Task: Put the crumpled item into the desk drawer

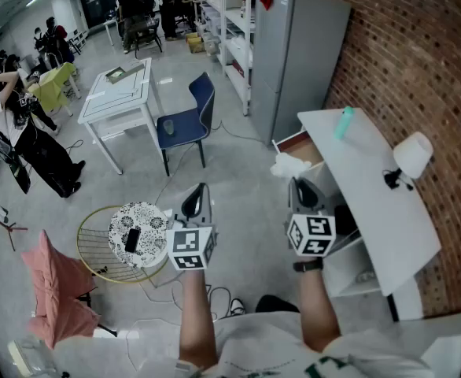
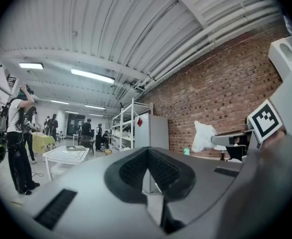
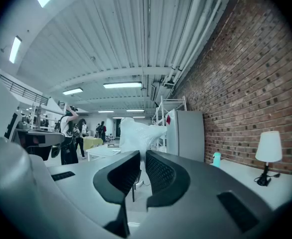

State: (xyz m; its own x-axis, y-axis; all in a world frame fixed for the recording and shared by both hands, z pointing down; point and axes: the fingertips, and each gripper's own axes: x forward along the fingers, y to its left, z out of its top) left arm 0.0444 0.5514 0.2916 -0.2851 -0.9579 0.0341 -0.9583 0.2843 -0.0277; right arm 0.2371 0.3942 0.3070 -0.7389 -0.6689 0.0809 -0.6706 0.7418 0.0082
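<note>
A white crumpled item (image 1: 289, 164) hangs in the air just in front of the open desk drawer (image 1: 296, 142). My right gripper (image 1: 294, 183) is shut on it; in the right gripper view the item (image 3: 136, 132) sticks out past the nearly closed tips of that gripper (image 3: 141, 156). The drawer juts from the white desk (image 1: 376, 199) along the brick wall. To the left, over the floor, my left gripper (image 1: 199, 190) is shut with nothing in it. In the left gripper view its tips (image 2: 147, 152) meet, and the item (image 2: 203, 136) shows at the right.
A white lamp (image 1: 412, 155) and a teal bottle (image 1: 345, 122) stand on the desk. A grey cabinet (image 1: 297, 53) is beyond the drawer. A blue chair (image 1: 186, 121), a white table (image 1: 121, 93) and a round patterned stool (image 1: 138, 229) stand on the floor. People are at the far left.
</note>
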